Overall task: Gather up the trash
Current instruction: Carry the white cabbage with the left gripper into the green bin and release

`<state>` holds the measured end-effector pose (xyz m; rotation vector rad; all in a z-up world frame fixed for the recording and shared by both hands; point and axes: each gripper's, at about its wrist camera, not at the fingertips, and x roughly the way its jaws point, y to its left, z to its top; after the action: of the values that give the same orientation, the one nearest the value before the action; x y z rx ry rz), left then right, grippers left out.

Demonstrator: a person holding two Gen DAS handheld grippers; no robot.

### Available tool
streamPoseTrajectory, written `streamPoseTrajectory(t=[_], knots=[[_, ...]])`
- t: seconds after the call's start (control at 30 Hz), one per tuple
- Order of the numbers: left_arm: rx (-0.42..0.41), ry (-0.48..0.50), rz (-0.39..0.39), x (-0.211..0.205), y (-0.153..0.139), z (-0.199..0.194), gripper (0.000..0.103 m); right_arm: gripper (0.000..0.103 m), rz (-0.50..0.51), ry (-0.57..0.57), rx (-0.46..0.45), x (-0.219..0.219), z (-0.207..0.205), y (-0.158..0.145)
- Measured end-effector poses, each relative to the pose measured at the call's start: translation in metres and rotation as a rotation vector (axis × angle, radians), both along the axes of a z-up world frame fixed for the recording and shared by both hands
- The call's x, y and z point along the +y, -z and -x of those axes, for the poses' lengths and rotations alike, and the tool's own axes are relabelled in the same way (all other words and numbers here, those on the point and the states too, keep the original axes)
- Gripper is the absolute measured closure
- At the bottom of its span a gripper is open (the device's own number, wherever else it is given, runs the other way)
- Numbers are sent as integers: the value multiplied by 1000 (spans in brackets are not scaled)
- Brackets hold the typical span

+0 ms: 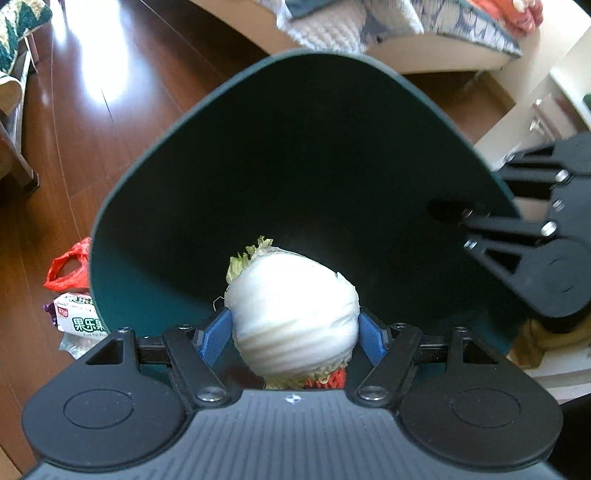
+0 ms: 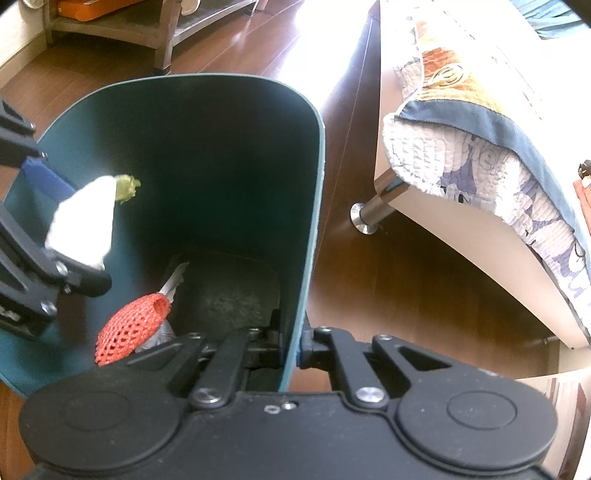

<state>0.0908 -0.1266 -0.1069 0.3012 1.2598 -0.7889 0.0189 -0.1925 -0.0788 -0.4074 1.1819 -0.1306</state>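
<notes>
My left gripper [image 1: 295, 332] is shut on a white cabbage piece [image 1: 295, 314] with a green leafy tip and holds it over the mouth of the dark green trash bin [image 1: 295, 155]. The right wrist view shows the cabbage piece [image 2: 83, 225] in the left gripper [image 2: 74, 236] above the bin's inside. My right gripper [image 2: 291, 350] is shut on the bin's wall [image 2: 310, 221], one finger inside and one outside. A red foam net [image 2: 129, 328] and crumpled paper [image 2: 173, 280] lie at the bin's bottom.
On the wooden floor left of the bin lie a red plastic bag [image 1: 68, 266] and a white snack wrapper [image 1: 79, 317]. A bed with a quilt [image 2: 480, 147] stands on metal legs [image 2: 369, 218] right of the bin. A wooden shelf [image 2: 159, 33] stands behind.
</notes>
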Motion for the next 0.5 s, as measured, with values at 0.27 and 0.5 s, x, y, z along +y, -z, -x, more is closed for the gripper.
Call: streamPoseTrajectory(t=[0.27,0.5], knots=[[-5,82,-83,-22,26,9,29,98,-5,-2,7,1,-1,1],[-13,99,-69,-25,30,11,29,97,-12,9,14,-1,-3,1]])
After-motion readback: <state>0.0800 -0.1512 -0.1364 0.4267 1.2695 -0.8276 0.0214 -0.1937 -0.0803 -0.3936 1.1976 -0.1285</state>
